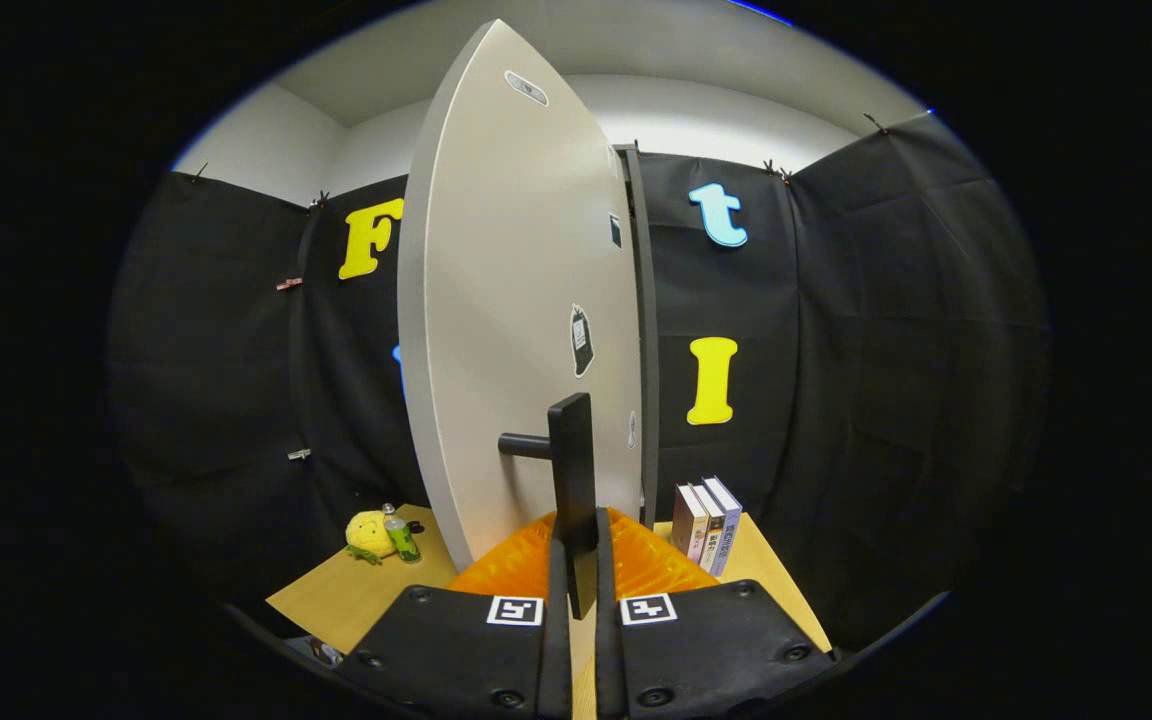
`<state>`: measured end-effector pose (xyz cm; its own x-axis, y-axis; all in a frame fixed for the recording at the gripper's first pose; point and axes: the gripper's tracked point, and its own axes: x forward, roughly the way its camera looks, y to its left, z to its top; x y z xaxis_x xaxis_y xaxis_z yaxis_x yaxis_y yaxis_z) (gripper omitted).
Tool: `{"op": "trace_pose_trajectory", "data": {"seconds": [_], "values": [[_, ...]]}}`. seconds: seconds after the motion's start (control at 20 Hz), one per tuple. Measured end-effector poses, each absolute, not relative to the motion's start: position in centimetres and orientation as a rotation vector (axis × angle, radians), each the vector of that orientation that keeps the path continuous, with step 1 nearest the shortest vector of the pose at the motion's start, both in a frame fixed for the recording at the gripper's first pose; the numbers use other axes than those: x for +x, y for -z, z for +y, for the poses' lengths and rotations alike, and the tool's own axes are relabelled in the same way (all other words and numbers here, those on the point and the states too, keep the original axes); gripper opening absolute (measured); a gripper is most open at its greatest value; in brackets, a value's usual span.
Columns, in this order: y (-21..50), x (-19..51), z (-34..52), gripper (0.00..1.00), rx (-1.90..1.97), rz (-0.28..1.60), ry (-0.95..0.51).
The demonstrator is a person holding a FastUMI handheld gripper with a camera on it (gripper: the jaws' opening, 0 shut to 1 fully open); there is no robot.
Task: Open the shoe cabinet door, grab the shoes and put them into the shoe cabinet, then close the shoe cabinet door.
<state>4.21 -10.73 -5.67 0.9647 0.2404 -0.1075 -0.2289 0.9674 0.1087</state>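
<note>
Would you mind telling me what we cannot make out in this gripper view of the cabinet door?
- Cabinet inside: hidden behind the swung door; whether shoes are in it cannot be told.
- Handle: its lower end runs down between the tool fingers, which are close on it, so the contact is unclear.
- Sticker on the door: too small to read.
- Book spines: print too small.
- Yellow toy beside the bottle: too small to identify.

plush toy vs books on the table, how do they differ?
The plush toy is yellow, soft and slumped left of the cabinet door; the books are rigid, upright and right of it. Both rest on the wooden table. The gripper is shut on the door handle.
</note>
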Motion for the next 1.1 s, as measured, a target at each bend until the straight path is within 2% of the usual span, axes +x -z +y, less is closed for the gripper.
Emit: {"op": "trace_pose_trajectory", "data": {"seconds": [0.3, 0.6, 0.75, 0.95, 1.1], "values": [[5.8, 4.6, -13.0, 0.13, 0.115, 0.112, -0.261], [5.9, 4.8, -16.3, 0.13, 0.115, 0.099, -0.195], [6.2, 4.9, -18.7, 0.08, 0.129, 0.095, -0.168], [6.5, 4.1, -18.5, 0.09, 0.175, 0.096, -0.2], [6.2, 3.5, -18.6, 0.09, 0.152, 0.085, -0.156]]}}
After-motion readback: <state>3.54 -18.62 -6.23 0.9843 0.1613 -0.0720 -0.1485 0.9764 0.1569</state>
